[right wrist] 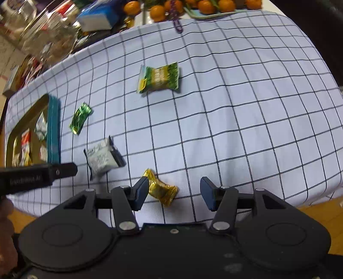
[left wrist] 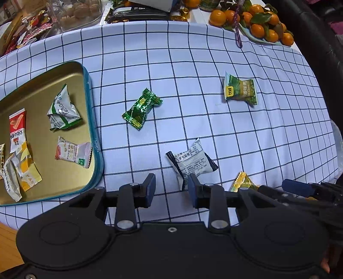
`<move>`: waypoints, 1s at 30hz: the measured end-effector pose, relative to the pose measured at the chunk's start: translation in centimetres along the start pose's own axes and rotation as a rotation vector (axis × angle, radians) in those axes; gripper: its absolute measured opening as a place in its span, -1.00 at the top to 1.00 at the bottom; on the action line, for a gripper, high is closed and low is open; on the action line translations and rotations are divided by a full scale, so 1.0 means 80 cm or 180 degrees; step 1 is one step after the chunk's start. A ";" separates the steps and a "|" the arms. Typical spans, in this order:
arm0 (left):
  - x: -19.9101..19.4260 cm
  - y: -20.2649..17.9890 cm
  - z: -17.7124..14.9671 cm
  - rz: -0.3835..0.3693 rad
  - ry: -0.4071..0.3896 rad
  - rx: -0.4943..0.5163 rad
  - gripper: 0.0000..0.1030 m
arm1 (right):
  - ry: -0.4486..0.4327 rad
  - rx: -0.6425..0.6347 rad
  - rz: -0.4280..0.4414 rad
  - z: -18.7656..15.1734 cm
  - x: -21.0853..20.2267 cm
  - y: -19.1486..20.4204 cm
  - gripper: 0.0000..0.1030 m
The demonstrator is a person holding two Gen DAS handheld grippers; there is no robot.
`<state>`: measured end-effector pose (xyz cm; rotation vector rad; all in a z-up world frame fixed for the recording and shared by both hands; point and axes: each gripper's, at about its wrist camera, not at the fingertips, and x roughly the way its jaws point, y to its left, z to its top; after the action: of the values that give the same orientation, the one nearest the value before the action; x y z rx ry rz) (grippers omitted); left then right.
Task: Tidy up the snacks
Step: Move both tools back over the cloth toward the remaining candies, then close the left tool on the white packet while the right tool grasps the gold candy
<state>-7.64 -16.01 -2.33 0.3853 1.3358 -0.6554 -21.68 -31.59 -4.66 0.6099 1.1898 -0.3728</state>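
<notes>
A gold tin (left wrist: pixel 91 120) with a teal rim holds several wrapped snacks at the left. Loose on the checked cloth lie a green foil candy (left wrist: pixel 141 108), a green-yellow packet (left wrist: pixel 240 89), a white-and-black packet (left wrist: pixel 190 161) and a gold candy (left wrist: pixel 242 182). My left gripper (left wrist: pixel 171 188) is open just below the white-and-black packet, whose lower corner is beside the right finger. In the right wrist view, my right gripper (right wrist: pixel 174 193) is open around the gold candy (right wrist: pixel 161 190), which lies against the left finger. The white-and-black packet (right wrist: pixel 103 159) and the tin (right wrist: pixel 53 128) sit to its left.
Tangerines (left wrist: pixel 257 19) on a tray, a glass jar (left wrist: pixel 79 12) and more snack packs (left wrist: pixel 25 30) crowd the far edge. The cloth ends at the near edge over wooden floor (right wrist: pixel 317 214). A dark chair (left wrist: pixel 317 43) stands at the right.
</notes>
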 end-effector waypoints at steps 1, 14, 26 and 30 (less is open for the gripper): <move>0.000 -0.001 0.000 0.0000 0.0000 0.0006 0.21 | -0.0011 -0.0106 0.0021 -0.003 -0.001 0.004 -0.09; 0.003 0.004 0.003 -0.0096 0.0059 -0.0057 0.20 | 0.0018 -0.1076 -0.0007 -0.027 0.024 0.052 -0.02; 0.007 -0.003 0.009 -0.0190 0.0074 -0.0065 0.20 | -0.0199 -0.0212 -0.0275 0.031 0.033 -0.005 0.11; 0.008 -0.006 0.009 -0.0196 0.0077 -0.0055 0.20 | -0.0257 0.0224 -0.0412 0.044 0.035 -0.034 0.17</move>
<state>-7.33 -16.97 -2.79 0.3401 1.3799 -0.6917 -19.63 -35.78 -7.05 0.5746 1.1453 -0.5459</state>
